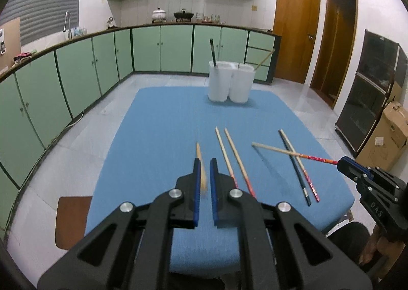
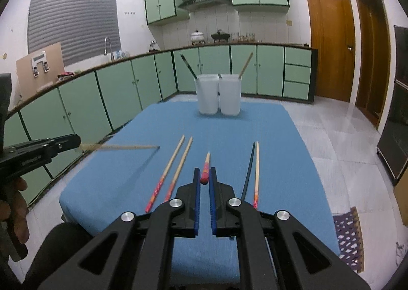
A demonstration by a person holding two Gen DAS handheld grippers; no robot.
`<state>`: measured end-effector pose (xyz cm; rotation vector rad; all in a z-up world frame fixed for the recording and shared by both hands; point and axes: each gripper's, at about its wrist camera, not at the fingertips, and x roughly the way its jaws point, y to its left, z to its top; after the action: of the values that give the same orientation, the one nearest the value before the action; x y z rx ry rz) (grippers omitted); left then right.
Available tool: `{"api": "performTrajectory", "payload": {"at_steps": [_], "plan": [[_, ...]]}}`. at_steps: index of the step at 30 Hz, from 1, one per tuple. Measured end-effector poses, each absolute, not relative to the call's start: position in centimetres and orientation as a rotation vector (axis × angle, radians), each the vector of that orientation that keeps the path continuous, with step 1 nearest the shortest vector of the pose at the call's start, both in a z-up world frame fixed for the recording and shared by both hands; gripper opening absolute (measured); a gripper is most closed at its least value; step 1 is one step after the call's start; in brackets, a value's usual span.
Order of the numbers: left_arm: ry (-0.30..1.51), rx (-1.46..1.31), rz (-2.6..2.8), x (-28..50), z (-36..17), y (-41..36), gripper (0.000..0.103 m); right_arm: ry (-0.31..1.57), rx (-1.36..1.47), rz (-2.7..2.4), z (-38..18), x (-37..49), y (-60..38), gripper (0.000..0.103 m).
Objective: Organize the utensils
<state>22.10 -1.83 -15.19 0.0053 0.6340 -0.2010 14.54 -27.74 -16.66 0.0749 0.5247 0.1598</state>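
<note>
My left gripper is shut on a plain wooden chopstick, held above the blue table; it shows blurred in the right wrist view. My right gripper is shut on a red-handled chopstick, which shows lifted in the left wrist view. Two red-handled chopsticks lie side by side on the table. A dark chopstick and a red-handled one lie to their right. Two white cups stand at the far edge; the left holds a dark chopstick, the right a wooden one.
The blue table stands in a kitchen with green cabinets on the left. A brown stool sits at the table's left front corner. A cardboard box and a dark cabinet stand on the right.
</note>
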Motion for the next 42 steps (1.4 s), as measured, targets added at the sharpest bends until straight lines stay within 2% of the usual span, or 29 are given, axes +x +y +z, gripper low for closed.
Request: {"api": "performTrajectory", "payload": {"at_steps": [11,14,16,19,24,28,32,34,35,42], "plan": [[0.593,-0.035,-0.223,23.2,-12.5,-0.4,0.006,0.458,0.047,0.181,-13.7,16.9,-27.6,0.006],[0.629,-0.07,-0.2,21.7,-14.9,0.4,0.01,0.46,0.06,0.183,-14.1,17.0,-27.7,0.006],[0.698,-0.076,-0.202,20.8,-17.9,0.4,0.018,0.463,0.068,0.186,-14.6,16.7,-27.8,0.006],[0.797,-0.037,-0.203,19.9,-22.5,-0.7,0.019,0.473,0.084,0.187,-15.5,16.5,-28.0,0.006],[0.885,-0.025,-0.171,20.2,-27.2,-1.0,0.019,0.485,0.113,0.184,-16.0,16.7,-28.7,0.006],[0.889,-0.018,-0.126,20.9,-27.9,-0.3,0.019,0.488,0.121,0.185,-15.8,16.8,-28.8,0.006],[0.845,0.0,-0.107,20.5,-26.7,-0.1,0.025,0.496,0.114,0.19,-16.0,16.8,-28.5,0.006],[0.787,0.042,-0.097,19.9,-25.5,-0.3,0.039,0.495,0.112,0.191,-16.0,16.7,-28.3,0.006],[0.784,0.047,-0.091,19.8,-25.4,-0.3,0.041,0.496,0.113,0.191,-16.0,16.7,-28.3,0.006],[0.88,0.0,-0.07,22.1,-28.2,1.1,0.037,0.505,0.113,0.188,-16.0,17.0,-28.3,0.006]]}}
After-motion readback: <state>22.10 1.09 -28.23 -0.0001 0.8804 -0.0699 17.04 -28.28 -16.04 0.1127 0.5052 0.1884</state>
